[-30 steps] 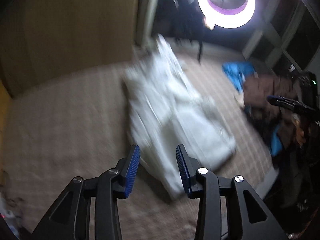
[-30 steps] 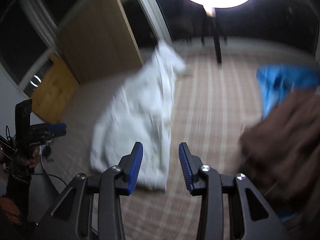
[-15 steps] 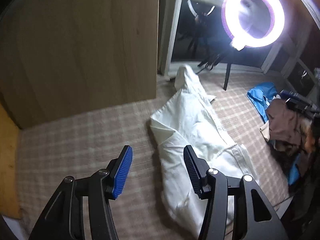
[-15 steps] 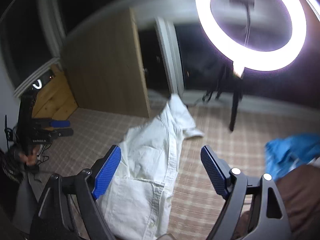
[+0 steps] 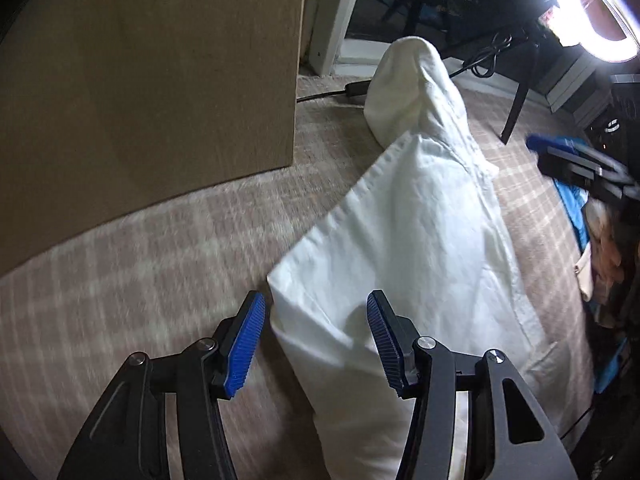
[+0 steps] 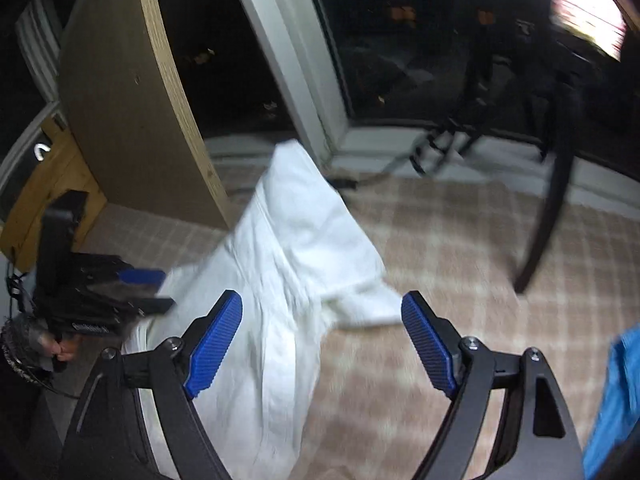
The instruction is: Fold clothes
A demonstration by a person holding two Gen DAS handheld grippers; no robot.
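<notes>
The left hand-held gripper [image 5: 316, 338], jaws closing, straddles the white shirt's [image 5: 420, 220] near-left edge untouched; only the right view shows the wide-open right hand-held gripper [image 6: 322, 344] above the collar.

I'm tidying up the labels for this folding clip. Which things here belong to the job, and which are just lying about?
Part of the job:
- white shirt, spread on the checked cover
- left claw, closing
- right claw, open

Lying about:
- blue garment
- ring light
- wooden panel
</notes>
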